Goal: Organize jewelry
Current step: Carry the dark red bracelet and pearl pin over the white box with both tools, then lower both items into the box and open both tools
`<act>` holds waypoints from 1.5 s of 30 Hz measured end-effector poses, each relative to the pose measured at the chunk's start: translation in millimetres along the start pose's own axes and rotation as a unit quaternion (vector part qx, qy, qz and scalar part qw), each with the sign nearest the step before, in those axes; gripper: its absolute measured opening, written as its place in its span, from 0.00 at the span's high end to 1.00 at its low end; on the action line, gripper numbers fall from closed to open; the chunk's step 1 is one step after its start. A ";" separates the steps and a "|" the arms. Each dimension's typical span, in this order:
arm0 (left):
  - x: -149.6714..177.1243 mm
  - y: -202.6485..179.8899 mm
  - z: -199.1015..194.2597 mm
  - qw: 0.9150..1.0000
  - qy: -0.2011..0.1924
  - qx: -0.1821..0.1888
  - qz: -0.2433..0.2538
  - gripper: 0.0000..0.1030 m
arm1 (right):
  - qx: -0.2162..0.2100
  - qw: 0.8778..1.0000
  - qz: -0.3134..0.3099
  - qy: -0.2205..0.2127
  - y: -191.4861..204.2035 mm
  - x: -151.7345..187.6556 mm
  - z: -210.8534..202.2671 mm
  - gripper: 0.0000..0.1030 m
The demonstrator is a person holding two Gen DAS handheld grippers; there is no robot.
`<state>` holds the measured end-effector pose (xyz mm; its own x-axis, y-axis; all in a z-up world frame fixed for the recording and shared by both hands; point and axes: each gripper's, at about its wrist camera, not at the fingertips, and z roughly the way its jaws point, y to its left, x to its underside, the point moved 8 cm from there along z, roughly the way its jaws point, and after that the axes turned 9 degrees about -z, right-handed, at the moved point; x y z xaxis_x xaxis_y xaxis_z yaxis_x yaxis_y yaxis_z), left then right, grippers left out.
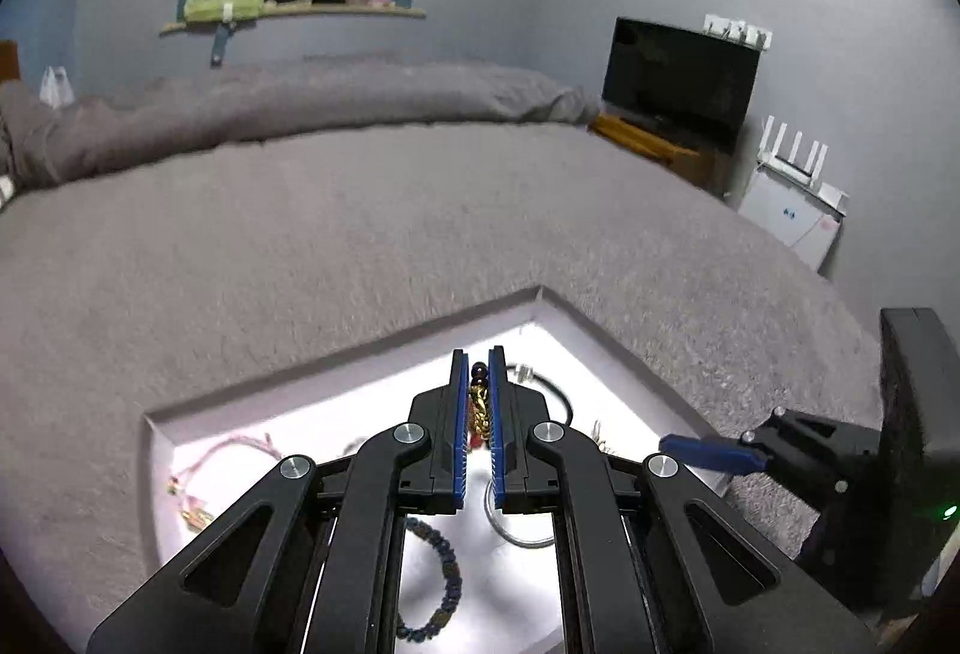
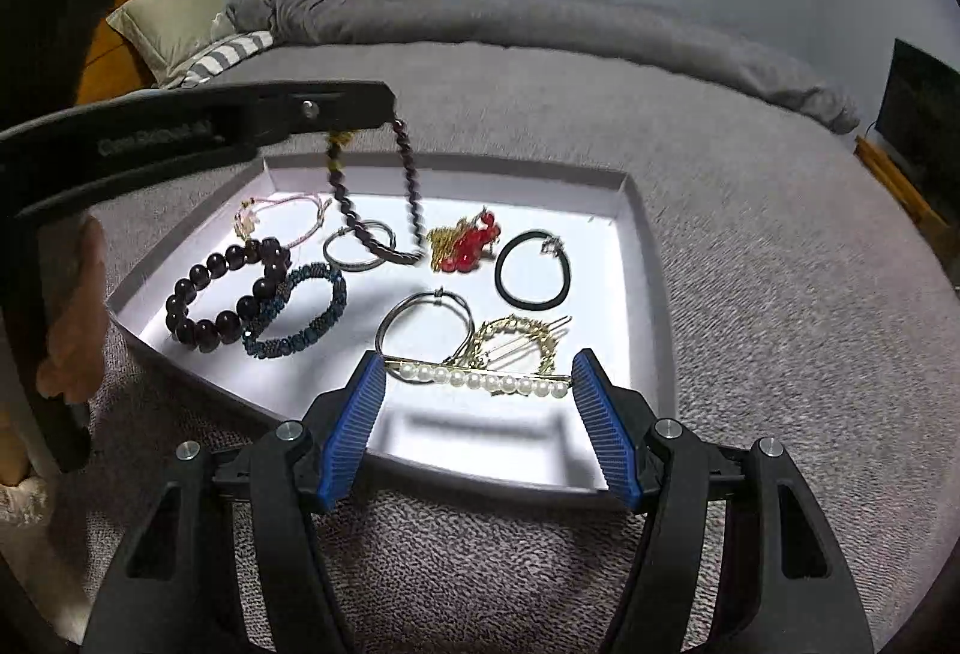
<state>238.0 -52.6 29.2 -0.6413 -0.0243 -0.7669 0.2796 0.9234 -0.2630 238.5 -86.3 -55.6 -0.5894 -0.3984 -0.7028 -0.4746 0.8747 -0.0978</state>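
Dim, bluish room light; the white tray (image 2: 636, 258) floor glares, nearly blown out in the left wrist view. Soft shadows under the jewelry; fisheye bending and dark corners

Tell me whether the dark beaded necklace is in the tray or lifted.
Partly lifted: the left gripper pinches the dark beaded necklace, whose lower loop still rests in the tray.

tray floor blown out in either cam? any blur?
Left wrist: tray floor clipped white around the left gripper and its bead strand. Right wrist: tray floor bright, jewelry readable; pearl clip sharp; blanket smeared.
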 end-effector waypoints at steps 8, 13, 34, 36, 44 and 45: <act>32.4 27.6 20.1 0.996 0.070 -0.047 -0.005 0.94 | -0.009 0.999 0.007 0.050 -1.0 0.7 6.1 0.38; 49.1 28.3 21.6 0.994 0.093 -0.060 0.016 0.94 | -0.037 0.996 0.002 0.080 1.8 -0.6 7.3 0.38; 53.2 22.1 19.4 0.993 0.087 -0.073 0.036 0.54 | -0.048 0.995 0.017 0.084 -5.9 -0.6 9.1 0.28; 53.2 22.4 19.7 0.993 0.087 -0.075 0.037 0.54 | -0.046 0.995 0.015 0.082 -5.8 -0.8 8.4 0.28; 51.0 25.3 18.1 0.993 0.080 -0.079 0.034 0.42 | -0.045 0.997 0.013 0.063 -7.7 2.9 -4.4 0.21; 50.8 25.0 17.8 0.993 0.079 -0.079 0.034 0.42 | -0.042 0.997 0.012 0.060 -8.0 3.4 -6.7 0.21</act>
<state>225.2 -37.5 -26.7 -0.7318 0.0893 -0.6757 0.2192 0.9695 -0.1093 236.0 -96.5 -52.5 -0.6733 -0.4118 -0.6141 -0.5093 0.8604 -0.0185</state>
